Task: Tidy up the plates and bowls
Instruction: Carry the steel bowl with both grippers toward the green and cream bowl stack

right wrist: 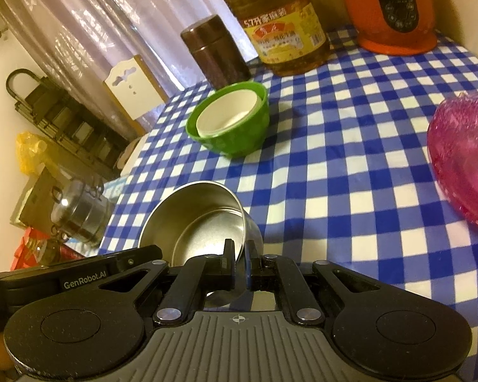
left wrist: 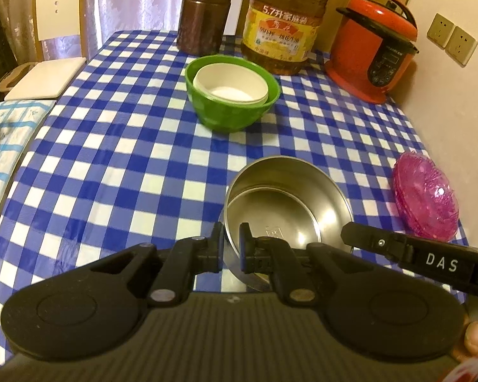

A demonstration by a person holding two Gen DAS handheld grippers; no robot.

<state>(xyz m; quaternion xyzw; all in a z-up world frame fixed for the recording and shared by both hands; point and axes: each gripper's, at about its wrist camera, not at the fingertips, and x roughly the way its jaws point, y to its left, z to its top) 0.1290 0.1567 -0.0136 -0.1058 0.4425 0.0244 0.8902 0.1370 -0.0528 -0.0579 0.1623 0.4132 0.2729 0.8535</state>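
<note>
Left wrist view: left gripper (left wrist: pixel 232 242) is seen clamped narrow on the near rim of the steel bowl (left wrist: pixel 290 203), one finger inside, one outside. Bowl is held tilted above the checked tablecloth (left wrist: pixel 111 146). Right gripper (left wrist: pixel 345 232) is seen entering from 3 o'clock, its tip at the bowl's right rim.

Right wrist view: right gripper (right wrist: pixel 238 262) is closed narrow on the wall of the steel bowl (right wrist: pixel 200 222). Green bowl (right wrist: pixel 235 127), with white bowl (right wrist: pixel 226 114) nested inside, is noted at 12 o'clock; pink plates (right wrist: pixel 465 156) at 2 o'clock.
</note>
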